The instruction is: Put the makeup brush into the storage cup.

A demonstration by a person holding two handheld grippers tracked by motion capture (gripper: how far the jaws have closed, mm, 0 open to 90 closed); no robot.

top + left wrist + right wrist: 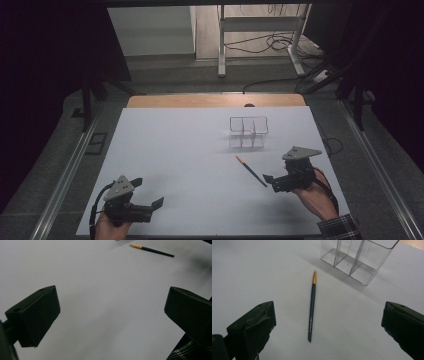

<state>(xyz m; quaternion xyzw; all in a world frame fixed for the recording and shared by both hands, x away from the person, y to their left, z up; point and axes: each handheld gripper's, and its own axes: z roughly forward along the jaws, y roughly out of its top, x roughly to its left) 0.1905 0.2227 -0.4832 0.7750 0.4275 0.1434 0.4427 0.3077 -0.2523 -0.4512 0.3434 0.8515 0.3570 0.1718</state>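
A dark green pencil-like stick with a gold tip (251, 170) (311, 307) (152, 250) lies flat on the white sheet (200, 165). Beyond it stands a clear plastic organizer with compartments (248, 132) (359, 258), nothing in it. My right gripper (270, 182) (328, 325) is open, just behind the stick's dark end, the stick lying between its jaws in the right gripper view. My left gripper (152, 207) (110, 315) is open over bare sheet at the near left, nothing between its jaws.
The white sheet covers a wooden table (215, 101) whose far edge shows. Beyond are a metal stand (260, 35) and cables (280, 45) on the floor. A plaid sleeve (340, 227) comes in at the bottom right.
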